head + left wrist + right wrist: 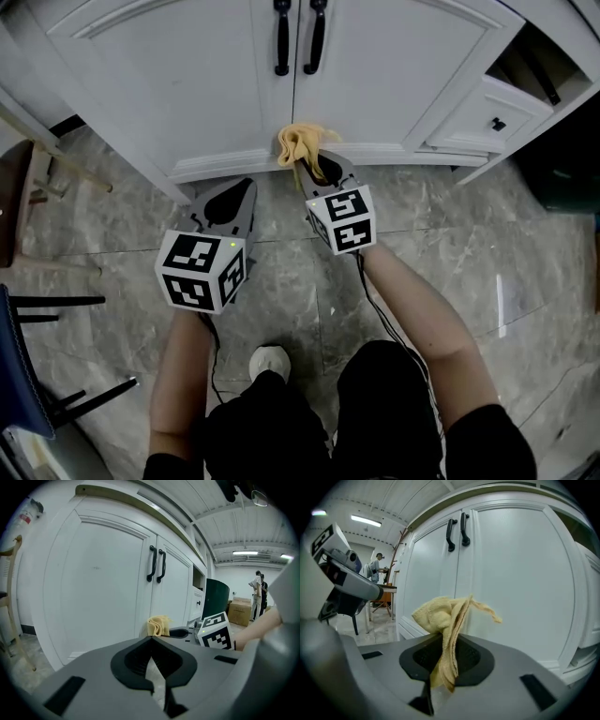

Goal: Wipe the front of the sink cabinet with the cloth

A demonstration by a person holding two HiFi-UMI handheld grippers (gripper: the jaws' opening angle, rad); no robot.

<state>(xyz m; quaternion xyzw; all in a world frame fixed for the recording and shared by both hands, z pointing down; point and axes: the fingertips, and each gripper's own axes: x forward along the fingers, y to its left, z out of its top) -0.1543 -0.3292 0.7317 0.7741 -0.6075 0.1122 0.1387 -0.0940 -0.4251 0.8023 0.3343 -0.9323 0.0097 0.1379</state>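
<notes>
**Low wipe on the sink cabinet (187, 75), cloth (302, 142) pinched in the right tool (322, 176)**

Clamped hard on a bunched fold of the yellow cloth, with the loose wad up at the base moulding (225, 165), right under the seam between the two doors and well below the black handles (298, 37). Best done by keeping that pinch firm to avoid losing fabric, and by leaning the soft wad onto the white panel rather than the tool's hard tips. Sweep in long overlapping strokes, probably upward and sideways from this bottom edge, easing round the handles. Left tool (239, 192) pressed together on nothing, hanging over the marble floor (441, 225) near the left door; sensible to hold it clear of the stroke's path.
</notes>
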